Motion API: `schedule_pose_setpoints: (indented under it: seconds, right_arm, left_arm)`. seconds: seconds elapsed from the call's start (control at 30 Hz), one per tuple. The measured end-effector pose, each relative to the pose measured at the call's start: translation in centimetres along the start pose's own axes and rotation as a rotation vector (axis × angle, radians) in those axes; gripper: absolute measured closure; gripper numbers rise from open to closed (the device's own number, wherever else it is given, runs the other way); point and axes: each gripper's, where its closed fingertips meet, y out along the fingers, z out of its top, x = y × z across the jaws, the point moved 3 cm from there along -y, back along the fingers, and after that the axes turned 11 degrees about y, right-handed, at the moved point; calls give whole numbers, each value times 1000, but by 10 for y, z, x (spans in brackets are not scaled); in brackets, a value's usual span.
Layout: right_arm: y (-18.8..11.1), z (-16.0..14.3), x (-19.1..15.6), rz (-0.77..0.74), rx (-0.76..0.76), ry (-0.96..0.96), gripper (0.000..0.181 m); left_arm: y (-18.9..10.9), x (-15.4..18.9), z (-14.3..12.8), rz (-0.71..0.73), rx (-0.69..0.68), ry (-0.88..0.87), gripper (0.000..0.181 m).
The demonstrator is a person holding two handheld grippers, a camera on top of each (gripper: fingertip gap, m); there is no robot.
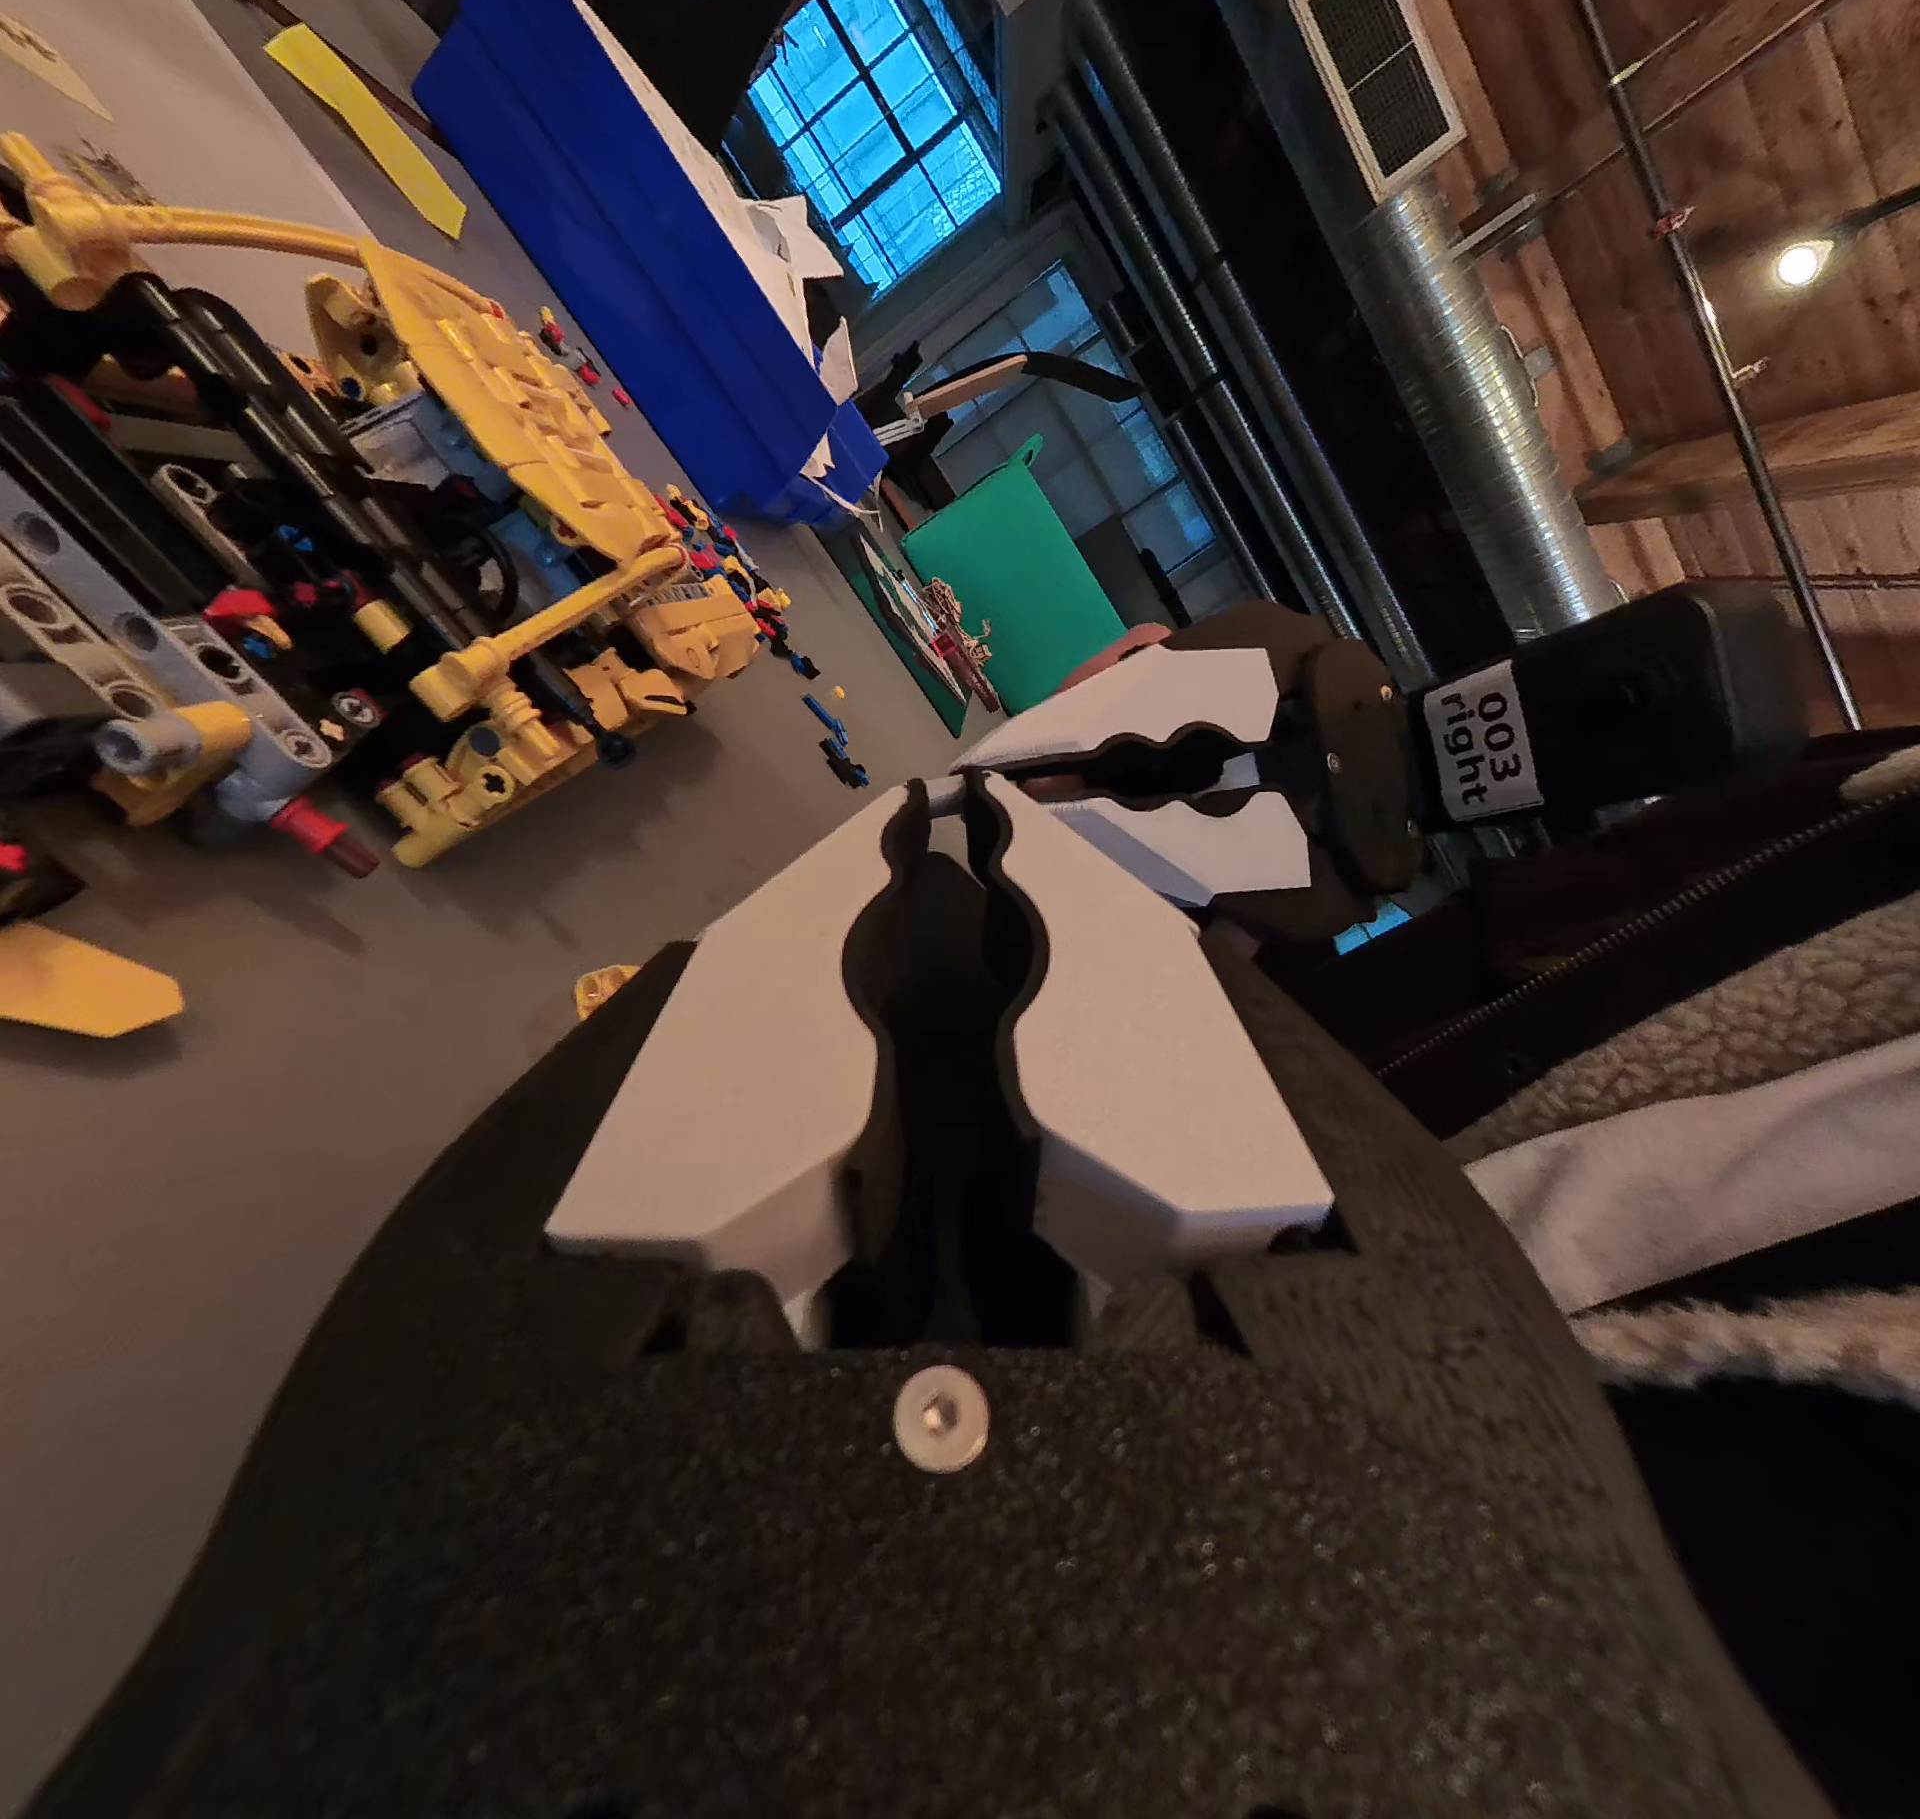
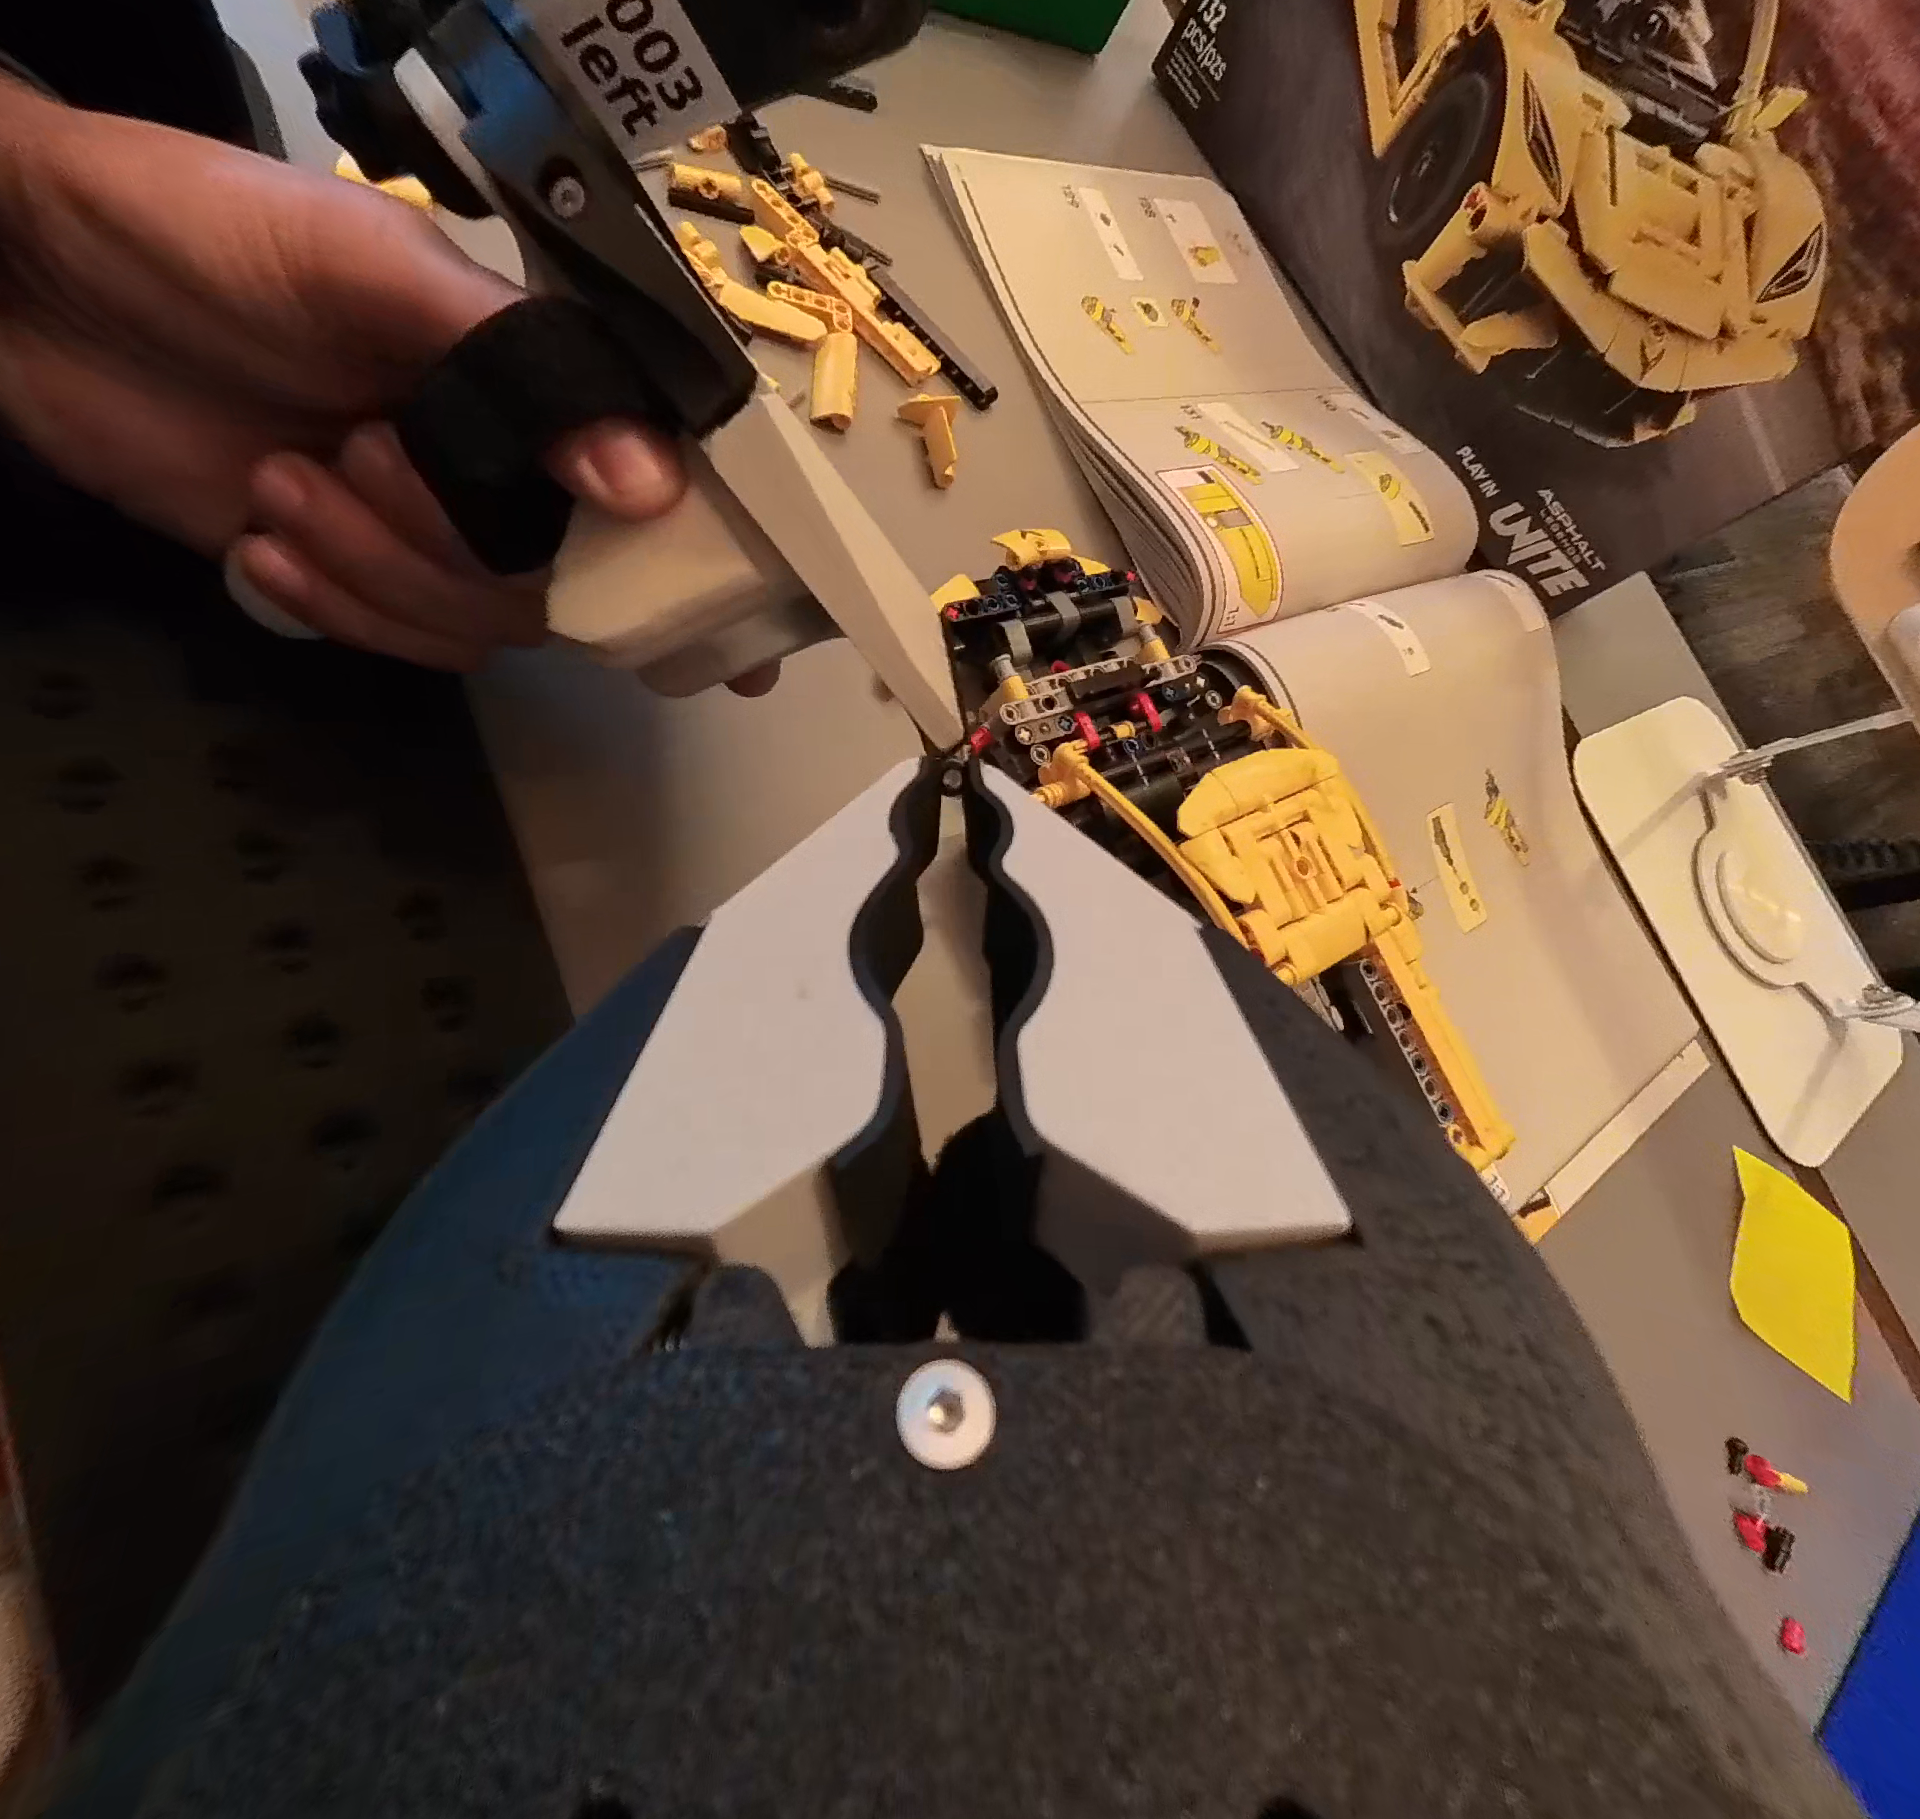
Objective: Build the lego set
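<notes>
Left claw [image 1: 943, 795]: nearly closed, tip to tip with right claw [image 2: 948, 782]. Right claw: pinching a small dark pin [image 2: 954, 778]. Car [image 2: 1226, 834]: half-built, on tabletop [image 1: 312, 1094] over the manual [image 2: 1351, 522]. Risk: pin slips during handover, drops off the tabletop edge.

The grey tabletop [image 1: 312, 1094] fills the left wrist view from 7 to 10 o'clock. Toward 12 o'clock stands a window [image 1: 883, 107] with many small panes, and blue light comes through it. At 1 o'clock a silver air duct [image 1: 1455, 315] runs along a ceiling of wooden planks [image 1: 1714, 159], with a white vent grille [image 1: 1371, 65] on the duct. At 2 o'clock one round lamp [image 1: 1800, 263] shines. In the right wrist view a dark patterned carpet [image 2: 260, 938] lies at 9 o'clock.
</notes>
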Motion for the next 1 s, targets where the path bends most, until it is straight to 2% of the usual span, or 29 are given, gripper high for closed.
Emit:
schedule_pose_setpoints:
  seconds: [0.13,0.23,0.37,0.4,0.5,0.73,1.0]
  right_arm:
    - [-4,7,2,47,72,139,176]
    - [-12,11,4,159,192,361,156]
    - [-28,22,2,554,351,702,148]
    - [-33,26,1,645,383,754,149]
    - [-39,30,-4,789,408,807,149]
    - [-40,31,-8,860,421,820,164]
    - [-38,25,-6,848,436,785,167]
  left_arm:
    - [-1,4,4,-23,26,26,175]
    - [-4,14,11,-39,75,133,175]
    - [-10,33,20,-88,126,306,174]
    - [-11,40,21,-113,145,345,174]
    - [-10,54,21,-175,152,395,174]
    - [-5,65,13,-224,115,452,175]
    - [-1,61,10,-214,97,413,175]
